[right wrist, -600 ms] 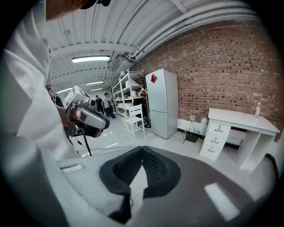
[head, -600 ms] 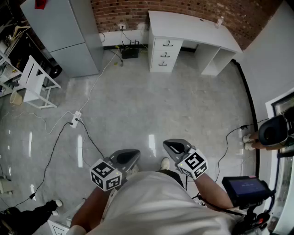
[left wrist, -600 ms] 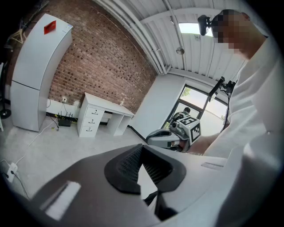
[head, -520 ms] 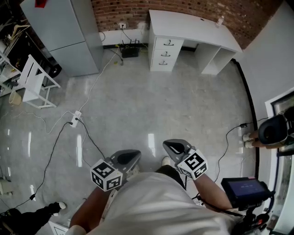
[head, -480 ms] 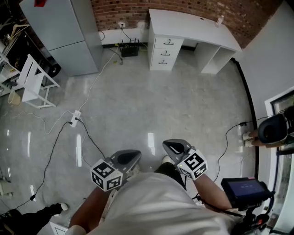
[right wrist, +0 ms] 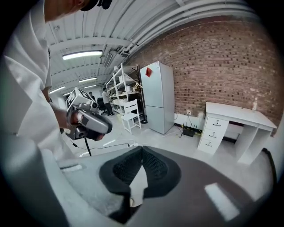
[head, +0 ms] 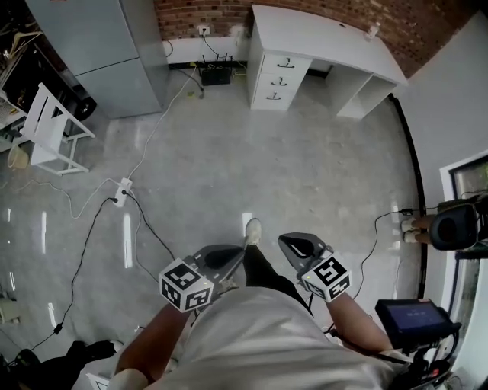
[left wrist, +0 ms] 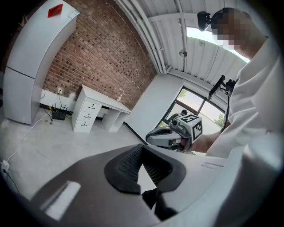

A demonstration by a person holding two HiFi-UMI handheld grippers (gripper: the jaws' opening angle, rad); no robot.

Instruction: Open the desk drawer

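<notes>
Though the white desk stands well away against the red brick wall, its stack of three white drawers is plain to see at the end nearer the tall grey cabinet. Each front is flush and shut and carries a small dark handle. A small pale bottle sits on the desk top at the far end. Just beside the drawers, on the floor against the wall, is a black box with short aerials, its cables trailing. From there a white cable runs across the glossy grey floor to a white power strip, and a black lead curls on towards the person. A white slatted folding chair stands off to the cabinet side. A wide stretch of that floor lies between the desk and the person, whose pale shoe is stepped forward. The left gripper and the right gripper are held low in front of the body, near each other. Each has its ribbed black pads meeting at the tips with nothing between them. A dark screen on a stand sits by the person's right elbow.
</notes>
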